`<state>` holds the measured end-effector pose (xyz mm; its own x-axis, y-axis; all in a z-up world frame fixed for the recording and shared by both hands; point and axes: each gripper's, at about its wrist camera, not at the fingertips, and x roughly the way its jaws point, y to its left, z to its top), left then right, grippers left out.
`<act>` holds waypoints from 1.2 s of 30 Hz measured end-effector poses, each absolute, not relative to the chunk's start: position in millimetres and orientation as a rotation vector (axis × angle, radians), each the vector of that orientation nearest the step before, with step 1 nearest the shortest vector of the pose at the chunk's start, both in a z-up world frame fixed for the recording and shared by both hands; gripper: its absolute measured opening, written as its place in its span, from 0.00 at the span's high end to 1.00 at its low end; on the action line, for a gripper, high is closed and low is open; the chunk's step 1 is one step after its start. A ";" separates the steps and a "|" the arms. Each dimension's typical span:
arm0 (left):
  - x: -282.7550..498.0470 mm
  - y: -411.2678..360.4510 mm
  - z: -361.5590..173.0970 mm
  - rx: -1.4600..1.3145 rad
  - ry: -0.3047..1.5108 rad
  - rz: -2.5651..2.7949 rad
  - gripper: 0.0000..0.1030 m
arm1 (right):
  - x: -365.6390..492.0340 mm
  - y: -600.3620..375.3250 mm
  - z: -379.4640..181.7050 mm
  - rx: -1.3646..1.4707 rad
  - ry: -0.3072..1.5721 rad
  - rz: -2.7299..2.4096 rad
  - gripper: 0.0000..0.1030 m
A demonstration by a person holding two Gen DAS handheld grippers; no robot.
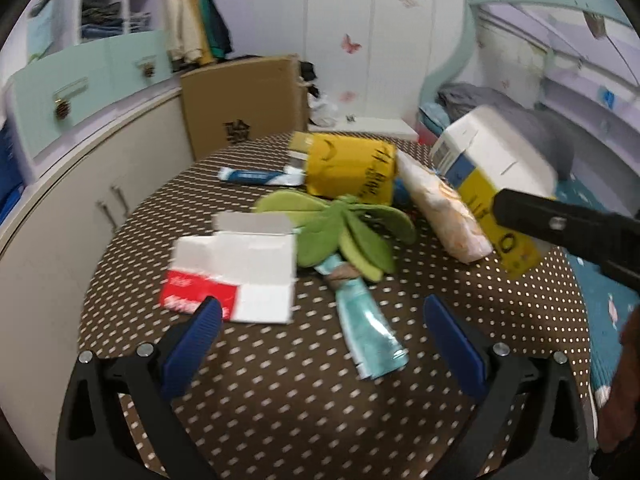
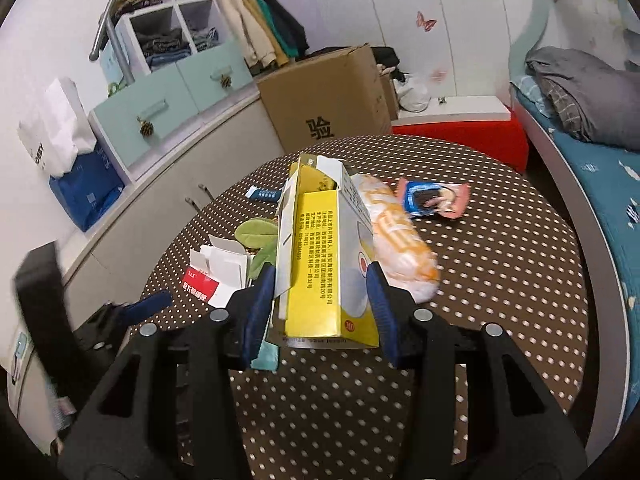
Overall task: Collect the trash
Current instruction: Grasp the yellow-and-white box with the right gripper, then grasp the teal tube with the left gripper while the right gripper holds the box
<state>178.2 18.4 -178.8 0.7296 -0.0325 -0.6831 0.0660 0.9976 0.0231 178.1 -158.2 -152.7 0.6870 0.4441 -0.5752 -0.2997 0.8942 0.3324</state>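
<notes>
My right gripper point(image 2: 320, 276) is shut on a yellow and white medicine box point(image 2: 320, 264) and holds it above the round dotted table point(image 2: 500, 280); the box also shows in the left wrist view point(image 1: 492, 168). My left gripper point(image 1: 320, 316) is open and empty, low over the table. Ahead of it lie a red and white flattened box point(image 1: 236, 276), a teal wrapper point(image 1: 368, 332), a green felt plant point(image 1: 348, 232), a yellow pouch point(image 1: 352, 168), a blue tube point(image 1: 260, 176) and an orange-white snack bag point(image 1: 444, 208). A blue cookie wrapper point(image 2: 432, 200) lies far right.
A cardboard box point(image 2: 332, 100) stands behind the table. Cabinets with teal drawers point(image 2: 168, 108) run along the left. A bed point(image 2: 600, 168) with a grey blanket is on the right. A red and white bench point(image 2: 460, 128) stands at the back.
</notes>
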 end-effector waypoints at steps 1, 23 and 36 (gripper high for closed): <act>184.2 13.1 -181.4 0.063 0.764 -0.054 0.09 | 176.5 -162.8 -152.8 0.225 0.698 0.416 0.55; 172.0 26.6 -210.2 -0.033 0.904 -0.235 0.79 | 147.9 -199.8 -153.9 0.294 0.675 0.339 0.54; 180.9 20.2 -208.6 0.020 0.910 -0.218 0.80 | 141.0 -201.9 -153.6 0.293 0.674 0.325 0.54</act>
